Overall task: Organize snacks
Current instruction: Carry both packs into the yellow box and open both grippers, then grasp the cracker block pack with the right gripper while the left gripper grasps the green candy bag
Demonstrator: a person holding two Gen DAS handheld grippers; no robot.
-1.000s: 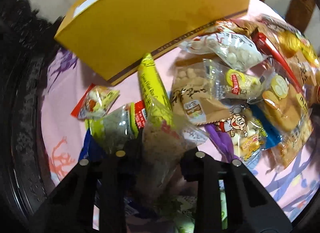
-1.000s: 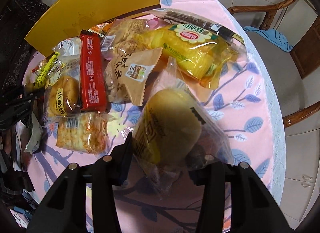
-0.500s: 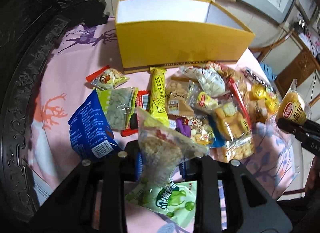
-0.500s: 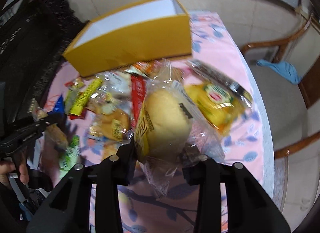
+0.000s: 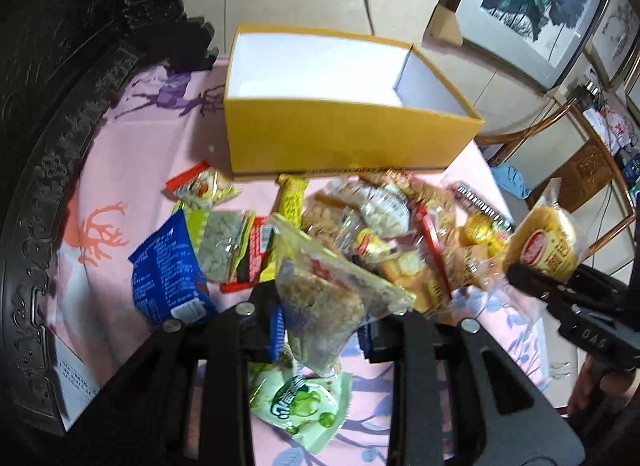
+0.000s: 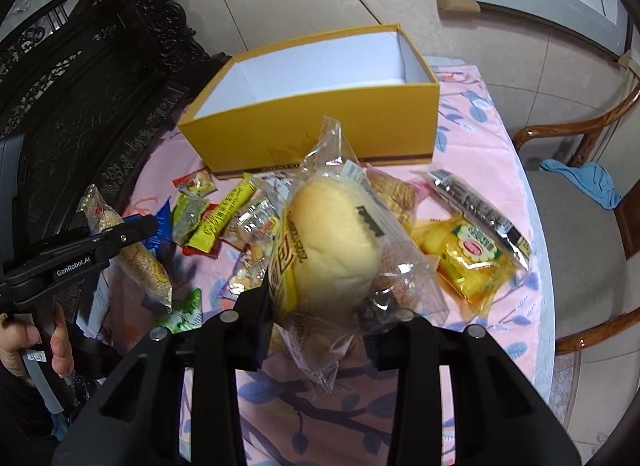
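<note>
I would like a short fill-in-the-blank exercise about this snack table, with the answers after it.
1. The right gripper holds a wrapped ___.
2. The inside of the yellow box is ___ in colour.
3. The left gripper is shut on a clear packet of ___-coloured snack.
4. On the chair seat lies a ___ cloth.

Answers: bun; white; brown; blue

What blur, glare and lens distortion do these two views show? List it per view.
Left wrist view: fisheye bends the yellow box and wall frames; the snack pile is slightly smeared; dark carved furniture is underexposed. Right wrist view: glare on the bread bun wrapper in the right claw; chair curves at the rim; box interior is bright white.
</note>
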